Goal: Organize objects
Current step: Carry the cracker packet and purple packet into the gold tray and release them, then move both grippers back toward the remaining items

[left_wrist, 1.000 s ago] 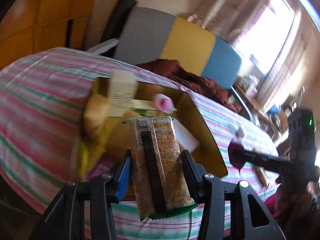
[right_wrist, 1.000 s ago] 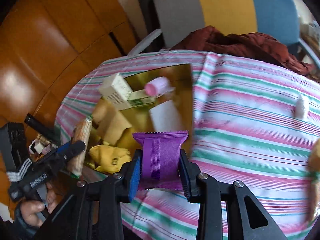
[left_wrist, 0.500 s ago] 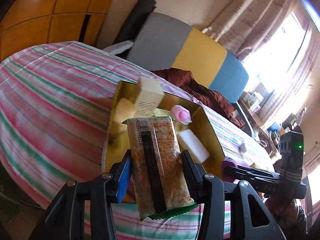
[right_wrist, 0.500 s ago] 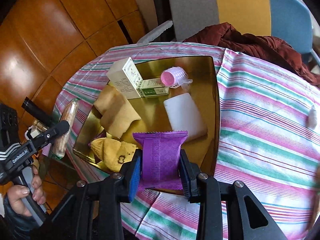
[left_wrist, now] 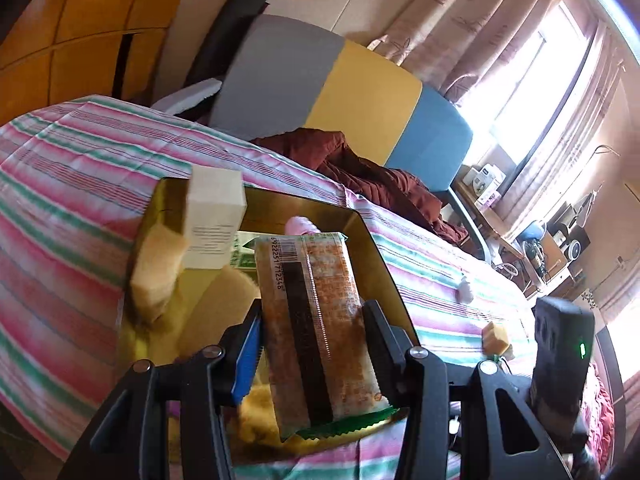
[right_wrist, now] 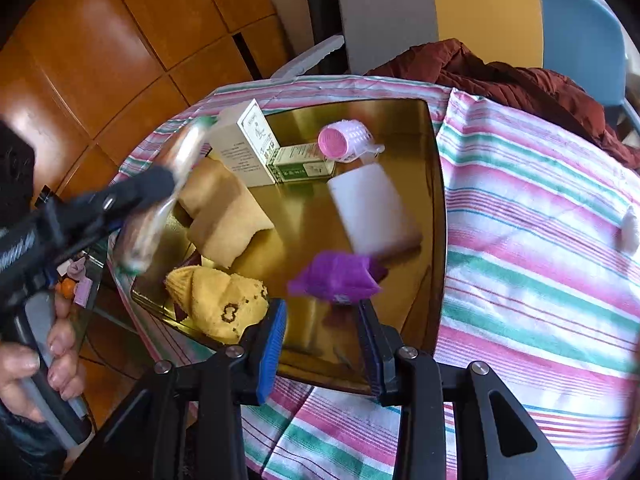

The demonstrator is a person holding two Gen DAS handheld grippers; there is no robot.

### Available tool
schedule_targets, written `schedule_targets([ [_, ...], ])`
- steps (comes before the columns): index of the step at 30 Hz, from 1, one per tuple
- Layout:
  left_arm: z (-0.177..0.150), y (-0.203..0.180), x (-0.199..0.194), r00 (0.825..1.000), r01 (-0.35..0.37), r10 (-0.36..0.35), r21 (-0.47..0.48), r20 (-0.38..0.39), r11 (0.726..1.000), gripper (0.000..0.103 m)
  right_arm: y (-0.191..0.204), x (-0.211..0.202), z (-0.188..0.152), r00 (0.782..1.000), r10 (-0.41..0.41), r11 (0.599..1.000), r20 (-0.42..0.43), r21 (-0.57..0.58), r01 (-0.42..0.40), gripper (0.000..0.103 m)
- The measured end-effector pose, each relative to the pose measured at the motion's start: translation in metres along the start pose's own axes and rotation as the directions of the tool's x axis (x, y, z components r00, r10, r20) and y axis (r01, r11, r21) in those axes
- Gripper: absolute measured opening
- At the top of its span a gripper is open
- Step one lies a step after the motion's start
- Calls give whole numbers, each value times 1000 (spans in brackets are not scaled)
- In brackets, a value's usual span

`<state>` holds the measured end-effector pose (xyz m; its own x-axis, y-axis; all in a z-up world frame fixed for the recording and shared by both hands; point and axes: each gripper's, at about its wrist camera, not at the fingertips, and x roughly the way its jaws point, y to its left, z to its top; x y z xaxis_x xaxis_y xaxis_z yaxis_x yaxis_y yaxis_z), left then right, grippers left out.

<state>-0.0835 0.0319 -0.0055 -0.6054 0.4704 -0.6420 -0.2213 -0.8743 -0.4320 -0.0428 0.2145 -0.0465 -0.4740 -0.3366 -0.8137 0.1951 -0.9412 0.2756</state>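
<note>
My left gripper (left_wrist: 312, 312) is shut on a long orange snack packet (left_wrist: 320, 280) with a barcode and holds it above the near part of the gold tray (left_wrist: 376, 248). The right wrist view shows this gripper (right_wrist: 156, 184), blurred, over the tray's left edge. My right gripper (right_wrist: 322, 320) stands over the tray's front edge (right_wrist: 432, 160), its pads apart with nothing between them. A blurred purple packet (right_wrist: 336, 276) is just beyond its fingertips, over the tray, free of the pads.
The tray holds a white box (right_wrist: 244, 140), a green box (right_wrist: 300, 162), a pink roller (right_wrist: 342, 142), a white block (right_wrist: 372, 208), a tan cloth (right_wrist: 224, 216) and a yellow knit hat (right_wrist: 216, 304). A striped tablecloth (right_wrist: 540, 240) surrounds it. A chair (right_wrist: 480, 12) with a maroon garment (right_wrist: 520, 76) stands behind.
The purple packet has left the right gripper's pads and dropped toward the tray. The left gripper has swung in over the tray's left edge, still holding the orange packet.
</note>
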Motion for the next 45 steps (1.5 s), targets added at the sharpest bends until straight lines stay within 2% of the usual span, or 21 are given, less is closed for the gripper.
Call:
schedule_targets([
  [3,9,-2,23,999,-37,37,1,1,999,52,2,3,-4,1000,4,1000,-12,-4,-4,38],
  [5,13,4,40,996,-71,68,-53,-51,996,52,2,4,-7,1000,7,1000,-18,0,-7,46],
  [7,12,11,45,996,-56,48,-115,-70,992,52,3,2,-11,1000,6,1000,-16,-5,-6,64],
  [8,10,12,44,996,-61,54,-118,-67,991,52,4,0,-12,1000,10,1000,-12,-6,-10,68],
  [10,4,11,37,995,-83,79,-92,-53,992,52,6,-3,-14,1000,8,1000,4,-12,-8,76],
  [18,-21,0,-1,981,-191,190,34,27,981,52,19,-19,-20,991,-57,996,124,-60,65,91],
  [25,-38,-14,-21,957,-287,280,115,70,951,52,27,-38,-25,952,-182,976,248,-72,205,102],
  [31,-47,-26,-25,967,-254,248,155,58,955,52,9,-45,-23,951,-182,983,248,14,185,103],
  [36,-51,-35,-26,972,-236,232,179,47,955,52,-3,-56,-31,943,-191,982,274,48,184,103],
  [39,-55,-42,-25,974,-227,224,197,40,954,52,-14,-60,-36,945,-186,982,269,74,172,103],
  [45,-59,-55,-23,979,-204,204,227,23,952,52,-42,-69,-46,939,-224,971,260,140,193,103],
])
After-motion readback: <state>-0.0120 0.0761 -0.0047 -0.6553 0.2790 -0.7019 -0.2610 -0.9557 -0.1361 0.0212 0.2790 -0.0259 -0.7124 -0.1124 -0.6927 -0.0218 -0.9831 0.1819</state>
